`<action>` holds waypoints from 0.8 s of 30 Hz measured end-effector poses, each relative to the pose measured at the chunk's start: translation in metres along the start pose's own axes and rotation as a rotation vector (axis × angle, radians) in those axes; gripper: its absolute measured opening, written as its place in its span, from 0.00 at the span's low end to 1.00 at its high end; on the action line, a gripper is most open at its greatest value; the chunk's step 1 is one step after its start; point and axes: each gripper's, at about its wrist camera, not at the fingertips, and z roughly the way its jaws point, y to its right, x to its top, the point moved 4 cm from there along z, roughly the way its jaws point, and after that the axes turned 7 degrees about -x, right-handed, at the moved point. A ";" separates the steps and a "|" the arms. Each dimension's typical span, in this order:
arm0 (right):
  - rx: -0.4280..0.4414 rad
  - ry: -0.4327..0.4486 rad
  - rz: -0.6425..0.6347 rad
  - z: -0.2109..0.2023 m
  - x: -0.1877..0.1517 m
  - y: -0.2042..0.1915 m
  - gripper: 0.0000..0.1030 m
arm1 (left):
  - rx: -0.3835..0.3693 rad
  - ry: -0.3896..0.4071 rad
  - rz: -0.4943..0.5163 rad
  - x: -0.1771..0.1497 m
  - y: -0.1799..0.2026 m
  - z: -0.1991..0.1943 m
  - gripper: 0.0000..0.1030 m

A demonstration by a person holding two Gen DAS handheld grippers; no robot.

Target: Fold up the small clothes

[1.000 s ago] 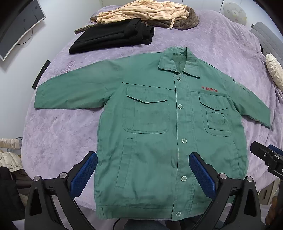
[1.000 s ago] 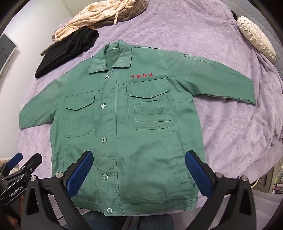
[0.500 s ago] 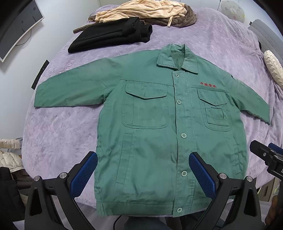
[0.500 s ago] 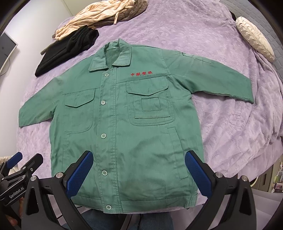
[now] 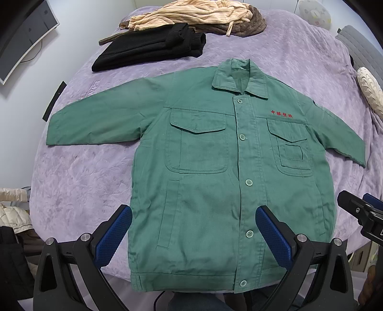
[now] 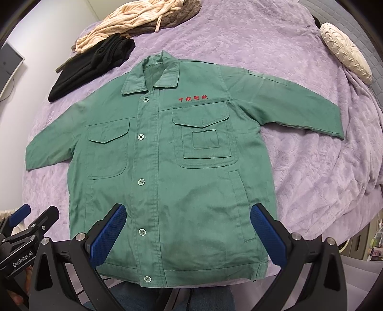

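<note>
Jacket: a small green jacket (image 5: 215,172) is lying flat, front up and buttoned, on the purple bedspread (image 5: 79,181), collar pointing away and hem nearest the cameras.
Sleeves: both are lying stretched out sideways, 1 to each side, resting on the bedspread.
Details: 2 flap chest pockets are showing, with red embroidered characters (image 6: 193,98) sitting above the pocket on the right of both views; 5 pale green buttons are running down the front.
Left gripper: the left gripper (image 5: 194,233) is hovering above the lower left half of the jacket, its blue pads (image 5: 112,233) spread wide and pinching nothing.
Right gripper: the right gripper (image 6: 188,230) is hanging over the lower right half near the hem, its fingers (image 6: 268,236) also wide apart and holding nothing.
Contact: I cannot tell whether either claw is touching the cloth.
Other clothes: a folded black garment (image 5: 153,45) is lying beyond the left sleeve, with a beige striped cloth (image 5: 189,13) heaped just behind it.
Pillow: a cream ruffled cushion (image 6: 344,52) is sitting far right, well apart from the jacket.
Person: jeans-clad legs (image 6: 210,296) are showing just below the hem.
</note>
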 end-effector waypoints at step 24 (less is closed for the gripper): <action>0.002 -0.005 0.003 0.002 -0.001 0.001 1.00 | 0.004 -0.003 0.000 -0.002 0.001 0.002 1.00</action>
